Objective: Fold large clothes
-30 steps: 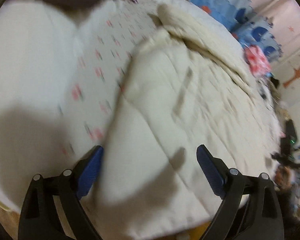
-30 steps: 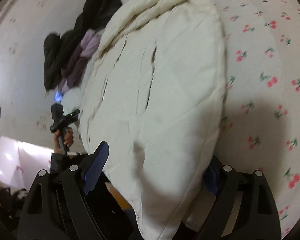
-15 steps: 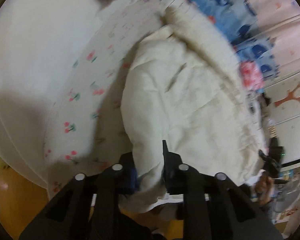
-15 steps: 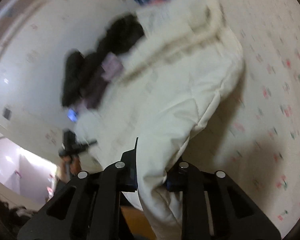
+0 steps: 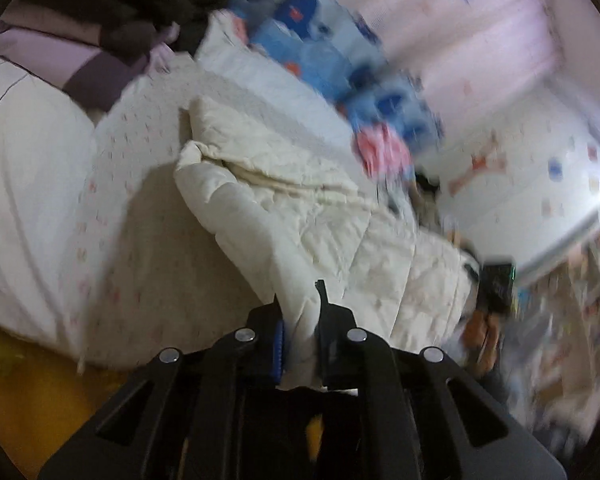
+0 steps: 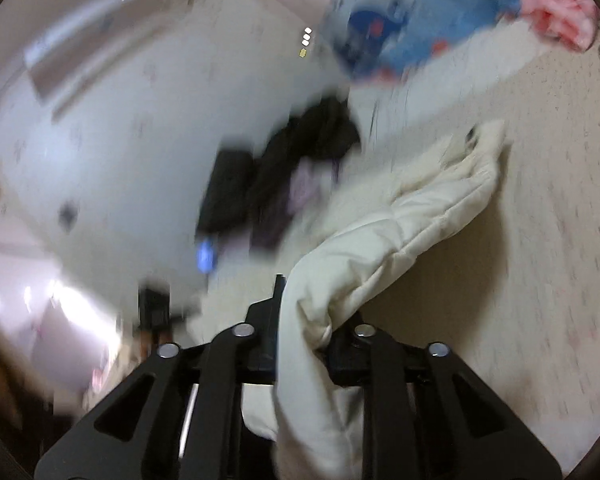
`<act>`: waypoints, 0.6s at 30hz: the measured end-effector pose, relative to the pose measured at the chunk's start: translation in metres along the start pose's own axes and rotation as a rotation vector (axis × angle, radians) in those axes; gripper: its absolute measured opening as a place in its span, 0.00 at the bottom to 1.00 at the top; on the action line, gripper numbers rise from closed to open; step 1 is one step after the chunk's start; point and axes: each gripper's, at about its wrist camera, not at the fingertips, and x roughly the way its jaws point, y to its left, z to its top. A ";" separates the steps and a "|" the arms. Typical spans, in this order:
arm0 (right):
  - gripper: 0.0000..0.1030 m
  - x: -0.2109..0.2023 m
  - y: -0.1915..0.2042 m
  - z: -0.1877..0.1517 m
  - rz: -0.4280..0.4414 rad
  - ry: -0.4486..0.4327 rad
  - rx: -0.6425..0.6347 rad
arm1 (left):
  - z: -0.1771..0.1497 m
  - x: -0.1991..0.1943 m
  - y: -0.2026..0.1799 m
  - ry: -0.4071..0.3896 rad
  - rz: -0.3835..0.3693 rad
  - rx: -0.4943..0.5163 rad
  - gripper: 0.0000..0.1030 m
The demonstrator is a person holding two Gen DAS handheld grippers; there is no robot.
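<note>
Two corners of cream quilted coat [image 5: 300, 216] pinched, one per claw; my left claw [image 5: 300, 312] clamped tight on its near hem, right claw [image 6: 304, 320] gripping thicker bunch after closing. Near edge lifted off bed [image 5: 140, 248], far part lying on cherry-print sheet [image 6: 540, 200]. No fold completed yet, I judge; carry-over and smoothing remain. Blur hides coat's layout, possibly collar end farthest.

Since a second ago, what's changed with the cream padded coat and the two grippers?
Both grippers, open a second ago, have closed on the cream padded coat: left gripper, right gripper. Its near edge has been lifted off the cherry-print sheet. The dark clothes pile stayed put.
</note>
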 end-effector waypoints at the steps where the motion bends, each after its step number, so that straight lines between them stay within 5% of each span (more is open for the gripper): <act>1: 0.33 -0.005 -0.003 -0.015 -0.034 0.074 -0.029 | -0.021 -0.003 0.003 0.059 0.039 0.041 0.17; 4: 0.63 -0.021 -0.048 -0.047 -0.265 0.217 -0.007 | -0.049 -0.021 0.034 0.107 0.178 0.005 0.22; 6: 0.66 -0.032 -0.088 -0.037 -0.332 0.166 0.131 | -0.044 -0.043 0.062 0.049 0.251 -0.079 0.31; 9: 0.79 -0.030 -0.133 0.003 -0.309 0.026 0.234 | -0.011 -0.053 0.075 -0.063 0.279 -0.123 0.59; 13: 0.85 0.035 -0.183 0.064 -0.299 0.000 0.267 | 0.059 0.011 0.067 -0.076 0.199 -0.085 0.73; 18: 0.85 0.115 -0.250 0.105 -0.355 -0.004 0.334 | 0.141 0.123 0.086 -0.045 0.220 -0.090 0.73</act>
